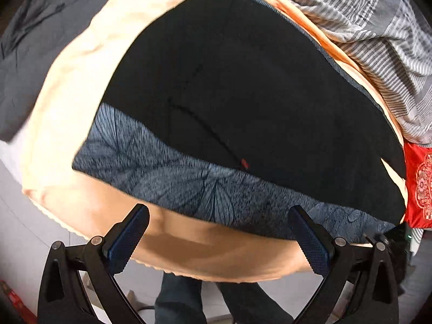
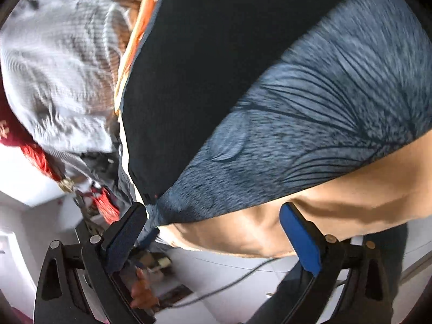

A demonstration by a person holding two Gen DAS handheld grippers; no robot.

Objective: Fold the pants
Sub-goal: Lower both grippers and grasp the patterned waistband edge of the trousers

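The black pants (image 1: pixel 243 94) lie flat in a broad folded shape on a blue leaf-print cloth (image 1: pixel 167 172) over a peach sheet (image 1: pixel 70 113). My left gripper (image 1: pixel 218 216) is open and empty, above the near edge of the blue cloth. In the right wrist view the pants (image 2: pixel 205 67) and blue cloth (image 2: pixel 324 124) fill the frame. My right gripper (image 2: pixel 213 213) is open; a corner of the blue cloth touches its left finger (image 2: pixel 127 232), not clamped.
A grey striped blanket (image 1: pixel 378 40) is bunched at the far right, with a red embroidered cushion (image 1: pixel 418 186) beside it. A dark grey garment (image 1: pixel 35 43) lies at the left. Floor, a cable (image 2: pixel 229 283) and the person's legs (image 1: pixel 183 297) are below.
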